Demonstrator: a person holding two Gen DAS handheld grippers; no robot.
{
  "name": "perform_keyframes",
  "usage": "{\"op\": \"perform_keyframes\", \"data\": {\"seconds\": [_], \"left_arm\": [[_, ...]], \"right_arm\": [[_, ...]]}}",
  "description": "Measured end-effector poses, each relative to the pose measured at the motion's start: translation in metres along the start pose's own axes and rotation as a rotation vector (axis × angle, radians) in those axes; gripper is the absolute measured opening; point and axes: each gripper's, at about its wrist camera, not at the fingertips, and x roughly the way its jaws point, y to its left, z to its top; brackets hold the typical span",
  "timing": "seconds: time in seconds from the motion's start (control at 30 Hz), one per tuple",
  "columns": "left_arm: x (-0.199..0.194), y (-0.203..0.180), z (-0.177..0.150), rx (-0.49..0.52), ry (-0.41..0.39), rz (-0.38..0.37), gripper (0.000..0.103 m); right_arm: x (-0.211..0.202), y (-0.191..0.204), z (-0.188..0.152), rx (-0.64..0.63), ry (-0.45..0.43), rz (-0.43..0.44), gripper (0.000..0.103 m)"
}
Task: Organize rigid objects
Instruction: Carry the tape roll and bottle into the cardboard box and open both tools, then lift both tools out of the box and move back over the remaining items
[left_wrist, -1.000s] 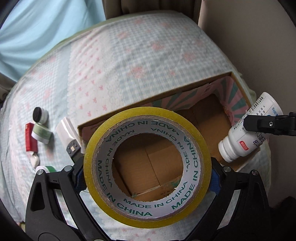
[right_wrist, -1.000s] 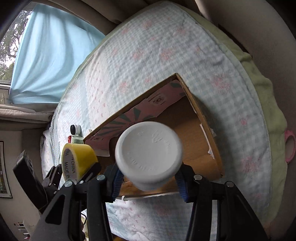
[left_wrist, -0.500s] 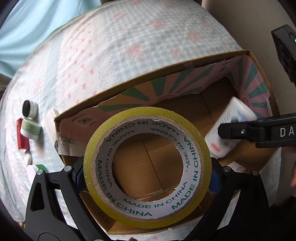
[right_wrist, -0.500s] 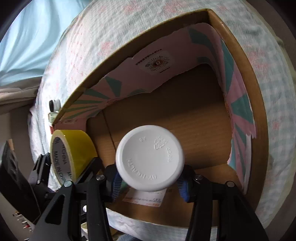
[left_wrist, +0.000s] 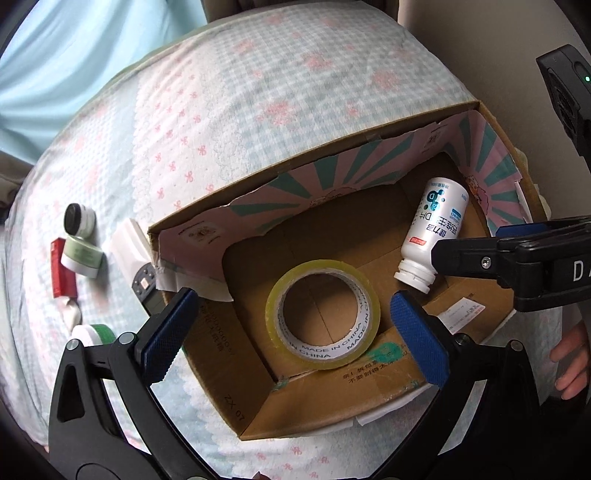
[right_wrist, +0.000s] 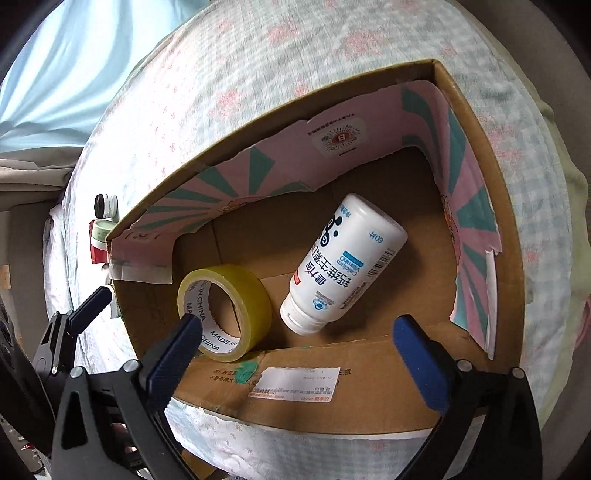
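An open cardboard box (left_wrist: 236, 410) (right_wrist: 484, 155) sits on a patterned bed cover. A yellow tape roll (left_wrist: 322, 314) (right_wrist: 225, 312) lies inside it at the near left. A white vitamin bottle (left_wrist: 434, 236) (right_wrist: 341, 271) lies on its side inside it at the right. My left gripper (left_wrist: 291, 336) is open and empty above the box's near side, with the roll below between its fingers. My right gripper (right_wrist: 299, 358) is open and empty above the box's near wall; it also shows in the left wrist view (left_wrist: 517, 258).
Left of the box on the bed cover lie two small cream jars (left_wrist: 79, 220) (left_wrist: 82, 257), a red box (left_wrist: 62, 275), a white and green lid (left_wrist: 92, 334) and a white device with a dark end (left_wrist: 136, 258). A hand (left_wrist: 570, 362) shows at the right edge.
Both grippers have opened. The tape roll and the bottle have dropped out of them and now lie on the box floor. Both grippers have pulled back above the box.
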Motion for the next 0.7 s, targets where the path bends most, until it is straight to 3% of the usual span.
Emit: {"op": "perform_keyframes", "data": {"seconds": [0.23, 0.37, 0.5, 0.7], "left_arm": [[-0.033, 0.005, -0.01, -0.017, -0.035, -0.016, 0.103], [-0.064, 0.018, -0.019, -0.049, -0.069, -0.017, 0.103], [-0.102, 0.038, -0.035, -0.081, -0.119, -0.007, 0.103], [-0.16, 0.086, -0.07, -0.158, -0.182, 0.01, 0.103]], "right_arm": [[-0.02, 0.0, -0.005, 0.046, 0.036, -0.017, 0.103], [-0.039, 0.014, -0.017, 0.02, 0.048, -0.09, 0.103], [-0.062, 0.037, -0.03, -0.029, 0.028, -0.119, 0.103], [-0.098, 0.083, -0.054, -0.095, -0.074, -0.109, 0.103]]}}
